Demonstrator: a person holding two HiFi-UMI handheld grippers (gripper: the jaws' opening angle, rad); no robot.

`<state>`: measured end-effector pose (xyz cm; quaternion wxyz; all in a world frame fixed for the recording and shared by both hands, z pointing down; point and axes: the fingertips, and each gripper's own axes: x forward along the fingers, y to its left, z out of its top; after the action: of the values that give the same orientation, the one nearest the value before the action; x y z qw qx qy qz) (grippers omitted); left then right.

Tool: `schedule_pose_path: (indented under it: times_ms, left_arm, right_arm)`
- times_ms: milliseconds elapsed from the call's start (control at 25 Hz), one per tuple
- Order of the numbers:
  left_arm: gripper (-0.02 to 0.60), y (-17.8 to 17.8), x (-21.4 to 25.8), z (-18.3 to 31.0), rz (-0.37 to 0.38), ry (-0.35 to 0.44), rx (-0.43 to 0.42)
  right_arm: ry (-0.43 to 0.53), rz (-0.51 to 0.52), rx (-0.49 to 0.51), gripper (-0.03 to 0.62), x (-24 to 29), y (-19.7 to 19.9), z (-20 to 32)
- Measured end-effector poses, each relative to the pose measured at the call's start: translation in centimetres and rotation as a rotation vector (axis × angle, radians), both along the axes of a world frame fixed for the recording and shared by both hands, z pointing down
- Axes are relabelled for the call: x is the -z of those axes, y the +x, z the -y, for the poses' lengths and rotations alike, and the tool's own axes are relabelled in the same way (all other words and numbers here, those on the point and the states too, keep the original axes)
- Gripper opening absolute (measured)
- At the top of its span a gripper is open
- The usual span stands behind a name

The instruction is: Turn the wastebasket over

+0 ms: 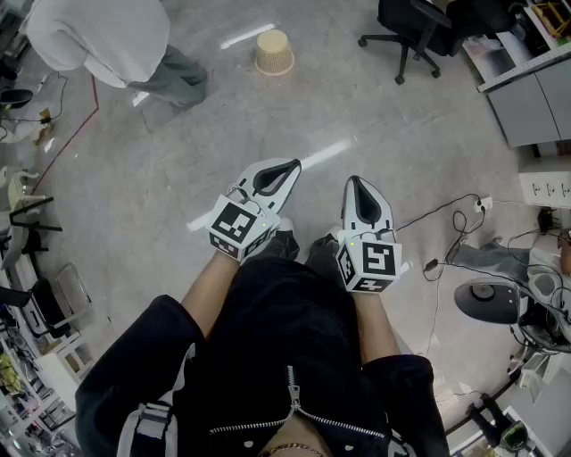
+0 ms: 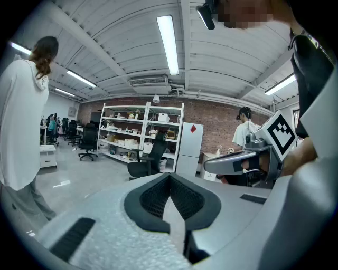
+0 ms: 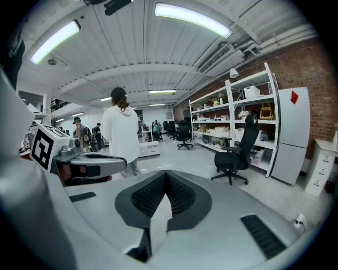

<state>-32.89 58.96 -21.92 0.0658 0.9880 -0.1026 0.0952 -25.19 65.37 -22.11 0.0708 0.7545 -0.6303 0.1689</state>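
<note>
A beige wastebasket (image 1: 274, 52) stands on the floor far ahead, its closed end up, seen only in the head view. My left gripper (image 1: 292, 166) and right gripper (image 1: 353, 183) are held side by side in front of my body, well short of the basket. Both are shut with nothing between the jaws. In the left gripper view the left gripper (image 2: 170, 176) points across the room, and the right gripper (image 2: 240, 162) shows at its right. In the right gripper view the right gripper (image 3: 166, 175) does the same, with the left gripper (image 3: 92, 162) at its left.
A person in a white top (image 1: 107, 40) stands at the far left. A black office chair (image 1: 412, 27) is at the far right, cabinets (image 1: 535, 89) beyond it. Cables and a power strip (image 1: 477, 207) lie on the floor at right. Shelving (image 2: 142, 132) lines the brick wall.
</note>
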Motion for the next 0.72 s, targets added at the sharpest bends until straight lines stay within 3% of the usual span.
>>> schedule_pose_path:
  times_ms: [280,720]
  left_arm:
    - [0.005,-0.6,0.0,1.1,-0.004,-0.009,0.003]
    - [0.005,-3.0,-0.1,5.7,-0.01,0.013,0.026]
  right_arm:
    - [0.037,0.04,0.006,0.009,0.7,-0.2,1.0]
    - [0.007,0.027,0.021,0.011,0.4,-2.5,4.8]
